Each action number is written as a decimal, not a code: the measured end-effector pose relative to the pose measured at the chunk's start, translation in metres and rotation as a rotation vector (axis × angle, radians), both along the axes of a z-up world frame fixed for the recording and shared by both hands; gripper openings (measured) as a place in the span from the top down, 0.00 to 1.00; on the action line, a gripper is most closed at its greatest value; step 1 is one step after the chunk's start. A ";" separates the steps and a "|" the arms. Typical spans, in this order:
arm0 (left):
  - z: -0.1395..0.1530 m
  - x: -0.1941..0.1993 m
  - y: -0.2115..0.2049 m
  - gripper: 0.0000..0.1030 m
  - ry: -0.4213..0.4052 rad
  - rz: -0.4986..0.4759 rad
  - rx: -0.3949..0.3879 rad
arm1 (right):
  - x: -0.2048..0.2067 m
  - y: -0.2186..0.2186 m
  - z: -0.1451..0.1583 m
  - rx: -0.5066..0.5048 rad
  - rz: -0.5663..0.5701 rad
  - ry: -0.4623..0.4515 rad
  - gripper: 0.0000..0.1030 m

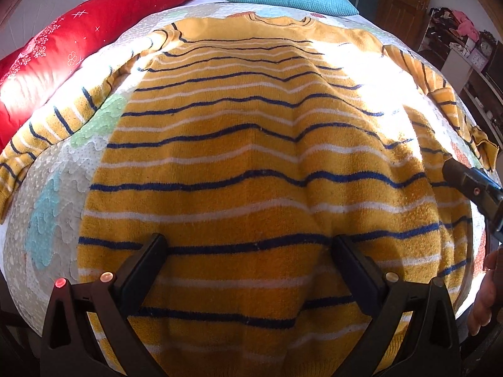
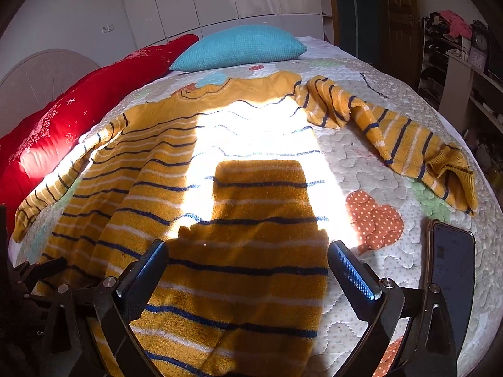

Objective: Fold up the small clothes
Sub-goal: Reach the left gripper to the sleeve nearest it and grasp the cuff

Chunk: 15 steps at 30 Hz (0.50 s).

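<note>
Sweater: mustard-yellow knitted sweater with navy and white stripes [image 1: 251,163], lying flat on the white quilted bedspread with pastel patches [image 1: 56,188], collar at the far end, hem nearest the cameras, both sleeves flung out sideways.
Left tool: the left tool [image 1: 248,251] has its jaws spread wide over the hem area, nothing held.
Right tool: the right tool [image 2: 248,257] is wide too, over the sweater's right edge, also holding nothing.
Left view only: the other tool's black tip poking in at the right edge, plus a bit of a hand below it.
Right view only: a dark smartphone [image 2: 452,270] on the bedspread, near right, just beside an orange polka-dot heart patch [image 2: 374,220]; the right sleeve lies crumpled.
Both views: long red embroidered pillow [image 2: 63,132] far left, teal textured cushion [image 2: 242,47] at the far end.
</note>
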<state>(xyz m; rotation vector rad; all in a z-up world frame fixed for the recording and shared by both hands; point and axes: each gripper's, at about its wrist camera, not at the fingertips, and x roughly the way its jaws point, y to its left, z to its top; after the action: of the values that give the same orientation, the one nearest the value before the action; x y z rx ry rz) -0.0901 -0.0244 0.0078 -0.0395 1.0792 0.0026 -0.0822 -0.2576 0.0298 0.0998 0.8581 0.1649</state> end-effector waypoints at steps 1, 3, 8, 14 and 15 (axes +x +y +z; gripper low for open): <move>0.000 0.000 0.001 0.00 -0.003 -0.001 -0.006 | 0.001 -0.001 -0.004 0.004 -0.001 0.012 0.00; 0.000 -0.002 0.000 0.00 -0.009 -0.020 0.003 | 0.002 -0.002 -0.012 0.016 -0.008 0.033 0.00; 0.012 -0.007 0.019 0.00 -0.018 -0.009 -0.114 | 0.004 -0.009 -0.023 0.034 -0.025 0.057 0.00; 0.047 -0.020 0.104 0.02 -0.131 0.200 -0.135 | 0.007 -0.012 -0.030 0.039 -0.016 0.084 0.00; 0.051 -0.022 0.125 0.02 -0.147 0.245 -0.119 | 0.008 -0.010 -0.031 0.027 -0.015 0.090 0.00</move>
<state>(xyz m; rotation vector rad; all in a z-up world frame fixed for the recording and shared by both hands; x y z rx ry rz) -0.1124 0.1007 0.0585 -0.2752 0.9215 0.1543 -0.0741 -0.2679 -0.0010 0.1392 0.9445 0.1590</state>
